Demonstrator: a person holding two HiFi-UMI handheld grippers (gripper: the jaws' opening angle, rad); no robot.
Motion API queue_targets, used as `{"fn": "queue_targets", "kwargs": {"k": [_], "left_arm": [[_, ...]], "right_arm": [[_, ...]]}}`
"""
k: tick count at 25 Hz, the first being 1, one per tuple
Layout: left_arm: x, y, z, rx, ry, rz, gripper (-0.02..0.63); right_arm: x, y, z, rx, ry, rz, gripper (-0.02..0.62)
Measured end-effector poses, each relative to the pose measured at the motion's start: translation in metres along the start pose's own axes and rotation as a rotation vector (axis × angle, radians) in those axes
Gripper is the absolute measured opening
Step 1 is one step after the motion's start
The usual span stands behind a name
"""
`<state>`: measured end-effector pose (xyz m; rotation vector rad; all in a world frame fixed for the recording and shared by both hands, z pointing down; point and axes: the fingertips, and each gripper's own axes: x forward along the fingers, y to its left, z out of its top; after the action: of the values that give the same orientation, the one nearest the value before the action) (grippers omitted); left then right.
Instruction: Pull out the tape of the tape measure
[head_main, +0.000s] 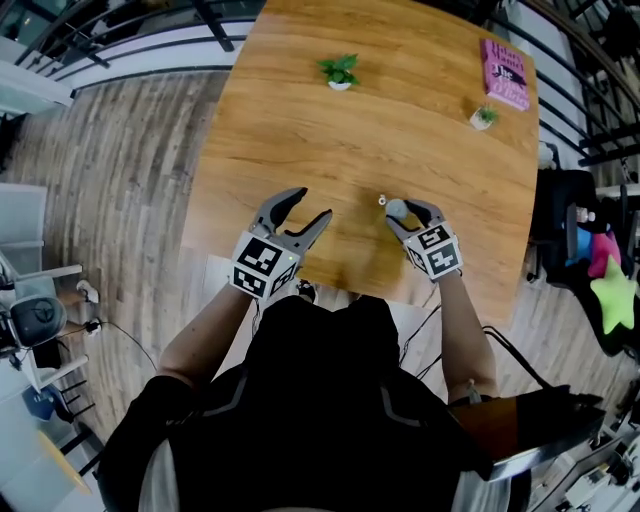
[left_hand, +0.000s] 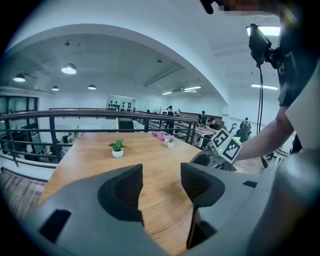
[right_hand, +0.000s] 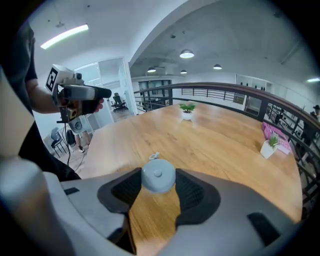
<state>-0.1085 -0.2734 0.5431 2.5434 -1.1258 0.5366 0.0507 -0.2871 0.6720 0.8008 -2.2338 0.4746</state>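
Observation:
A small round grey-blue tape measure (right_hand: 158, 175) sits between the two pads of my right gripper (right_hand: 159, 187), which touch its sides just above the wooden table (head_main: 300, 120). Its little pull tab (right_hand: 154, 156) sticks out on the far side, toward the table's middle. In the head view the tape measure (head_main: 396, 209) shows at the tips of the right gripper (head_main: 408, 212), near the table's front edge. My left gripper (head_main: 313, 203) hovers to the left of it, open and empty. Across the table, the left gripper view catches the right gripper's marker cube (left_hand: 226, 146).
A potted green plant (head_main: 340, 72) stands at the table's far middle. A pink book (head_main: 505, 72) and a small white-potted plant (head_main: 484, 117) lie at the far right corner. Black railings (left_hand: 100, 120) run behind the table. Chairs and gear stand on the floor on both sides.

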Motion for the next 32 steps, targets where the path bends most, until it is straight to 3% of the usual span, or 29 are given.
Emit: {"fn": "queue_targets", "kwargs": {"k": [7, 12, 16, 20, 25, 32], "left_arm": [[0.008, -0.012, 0.048, 0.057, -0.088, -0.049, 0.255], [0.016, -0.044, 0.079, 0.119, -0.122, -0.161, 0.255], [0.017, -0.070, 0.110, 0.150, -0.173, -0.252, 0.255], [0.020, -0.099, 0.135, 0.207, -0.208, -0.329, 0.255], [0.028, -0.128, 0.154, 0.413, -0.218, -0.342, 0.231], [0.029, -0.158, 0.164, 0.475, -0.237, -0.440, 0.190]], "right_arm": [[-0.073, 0.009, 0.070, 0.012, -0.095, 0.026, 0.222], [-0.129, 0.013, 0.113, 0.029, -0.168, 0.036, 0.222], [-0.169, 0.019, 0.141, -0.036, -0.208, 0.014, 0.222], [-0.200, 0.027, 0.151, -0.093, -0.227, 0.020, 0.222], [-0.224, 0.030, 0.152, -0.112, -0.227, 0.031, 0.222], [-0.239, 0.029, 0.153, -0.132, -0.218, 0.032, 0.222]]}}
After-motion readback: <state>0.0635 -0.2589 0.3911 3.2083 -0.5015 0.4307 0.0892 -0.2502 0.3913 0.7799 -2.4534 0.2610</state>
